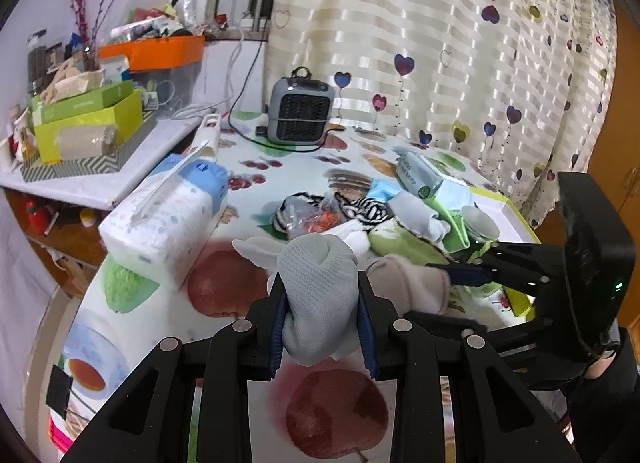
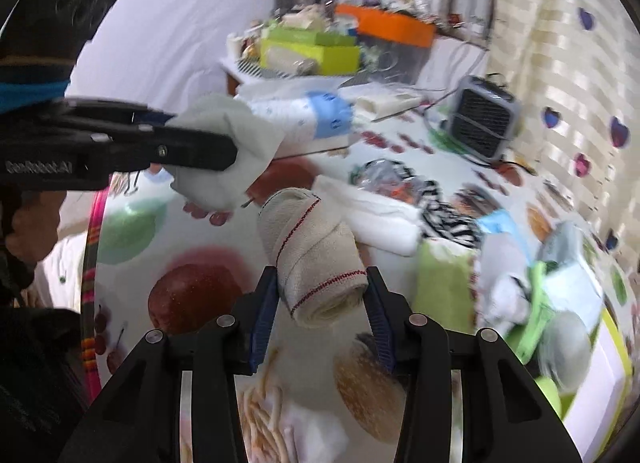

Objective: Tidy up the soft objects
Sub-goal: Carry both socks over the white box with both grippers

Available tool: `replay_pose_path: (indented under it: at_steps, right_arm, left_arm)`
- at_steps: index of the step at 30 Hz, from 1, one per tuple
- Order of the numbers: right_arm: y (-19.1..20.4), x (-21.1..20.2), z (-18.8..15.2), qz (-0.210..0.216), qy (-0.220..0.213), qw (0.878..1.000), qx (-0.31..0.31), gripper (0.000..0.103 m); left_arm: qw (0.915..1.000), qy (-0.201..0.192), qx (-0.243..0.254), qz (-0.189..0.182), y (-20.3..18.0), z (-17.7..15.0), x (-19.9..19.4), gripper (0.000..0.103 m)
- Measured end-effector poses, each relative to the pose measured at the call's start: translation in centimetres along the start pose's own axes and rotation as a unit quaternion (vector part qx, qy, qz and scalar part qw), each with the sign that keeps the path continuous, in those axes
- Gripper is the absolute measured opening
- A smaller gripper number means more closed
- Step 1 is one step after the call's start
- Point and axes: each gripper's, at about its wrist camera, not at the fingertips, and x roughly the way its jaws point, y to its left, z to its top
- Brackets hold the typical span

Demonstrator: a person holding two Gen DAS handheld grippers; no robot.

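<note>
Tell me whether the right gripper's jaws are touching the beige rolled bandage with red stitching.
Touching. The right wrist view shows the right gripper with both blue-padded jaws pressed against the beige rolled bandage.

Right wrist view is smeared on its right side, so the pile [image 2: 532, 291] there is mush; bench [image 2: 208, 231] edge cropped.

Two grippers, one grey glove [image 1: 318, 295], one bandage roll [image 2: 320, 263], one heater [image 1: 300, 109], perhaps two white socks [image 1: 420, 219] at one o'clock.
</note>
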Motion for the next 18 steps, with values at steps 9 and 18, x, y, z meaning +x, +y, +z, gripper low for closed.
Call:
replay_pose_path:
  at_steps: [9, 18]
  right_arm:
    - [-3.9, -6.9, -1.9, -0.075, -0.06, 0.99, 0.099, 0.044]
    - [-8.0, -12.9, -4.6, -0.165, -0.097, 0.966, 0.176, 0.044]
  left_arm:
    - [0.9981, -0.02, 0.052, -0.027, -5.4, 2.4, 0.7, 0.029]
    - [0.9906, -0.034, 0.109, -0.075, -12.0, 4.1, 1.9, 0.029]
